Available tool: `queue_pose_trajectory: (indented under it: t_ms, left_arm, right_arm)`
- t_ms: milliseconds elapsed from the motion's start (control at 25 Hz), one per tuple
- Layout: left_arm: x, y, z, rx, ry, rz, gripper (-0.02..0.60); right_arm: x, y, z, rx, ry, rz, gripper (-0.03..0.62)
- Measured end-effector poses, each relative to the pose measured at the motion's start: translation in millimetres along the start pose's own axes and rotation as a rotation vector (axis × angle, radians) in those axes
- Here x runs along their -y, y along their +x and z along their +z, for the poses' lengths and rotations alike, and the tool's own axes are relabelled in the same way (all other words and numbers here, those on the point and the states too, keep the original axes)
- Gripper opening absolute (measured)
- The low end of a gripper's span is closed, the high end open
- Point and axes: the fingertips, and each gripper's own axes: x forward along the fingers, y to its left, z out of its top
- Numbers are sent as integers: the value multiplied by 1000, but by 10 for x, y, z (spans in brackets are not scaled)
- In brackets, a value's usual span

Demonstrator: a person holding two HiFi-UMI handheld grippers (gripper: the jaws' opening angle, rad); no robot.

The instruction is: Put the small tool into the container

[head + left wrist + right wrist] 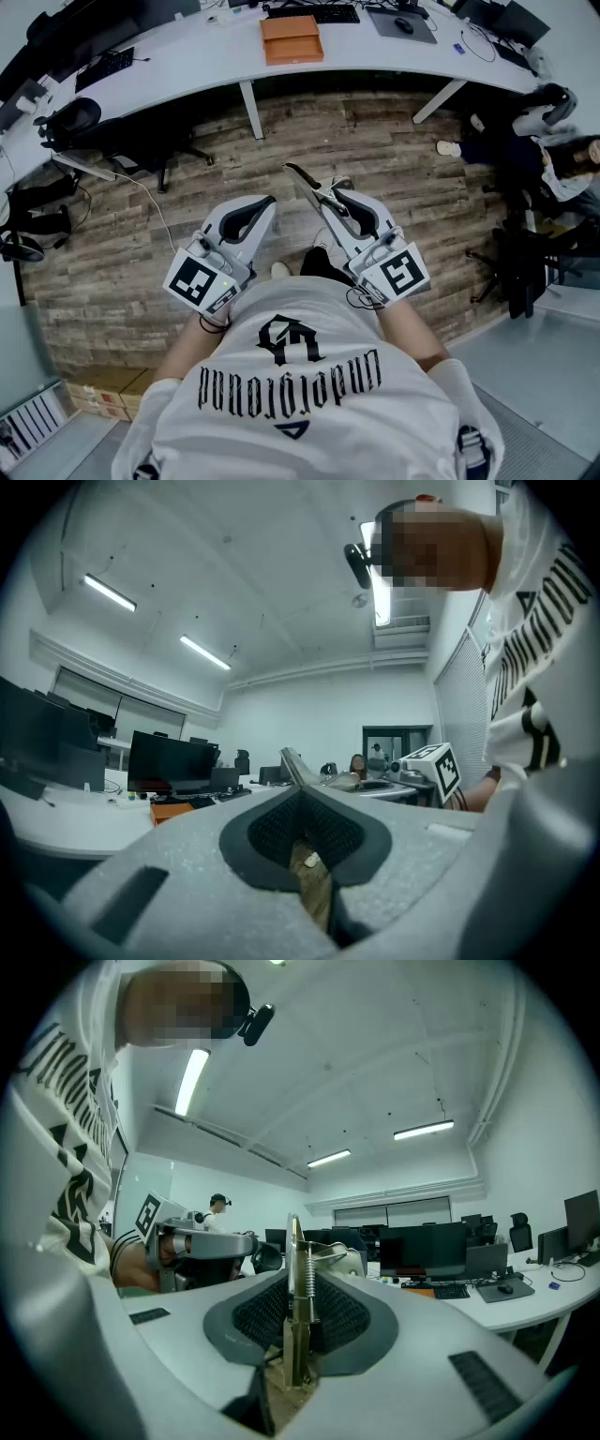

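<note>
Wood-plank floor (375,150) beneath me. The curved white desk (206,56) ahead carries an orange container (292,39), a keyboard (314,13) beyond it (a second keyboard (103,67) far left), and a mouse (404,25) on a grey mat (384,23).

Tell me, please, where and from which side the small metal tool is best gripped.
Grip the small tool by its handle end, coming from behind, as the right gripper has it. The jaws clamp its flat sides there, and the spring and everything beyond it stay free ahead of them.
</note>
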Motion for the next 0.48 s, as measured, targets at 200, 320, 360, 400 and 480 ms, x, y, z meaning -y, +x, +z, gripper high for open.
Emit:
queue_pose_trajectory:
  t_ms: [200,320,360,400,480]
  left_arm:
    - [-108,179,-72,-1,-10,-2,14]
    - [-186,292,-107,-10,-19,1,15]
    - [-224,335,-120,-14,-22,3,15]
    - [-260,386,-131,-17,-26,6,15]
    - [-314,514,-146,-23,-32,7,15]
  right_arm:
    - [215,69,-57,-3,1,-6,89]
    - [347,105,-76,-2,12,1,89]
    - [393,127,-78,1,17,8,89]
    - [442,148,-78,2,21,14,89]
    - [567,169,-78,-1,19,18,89]
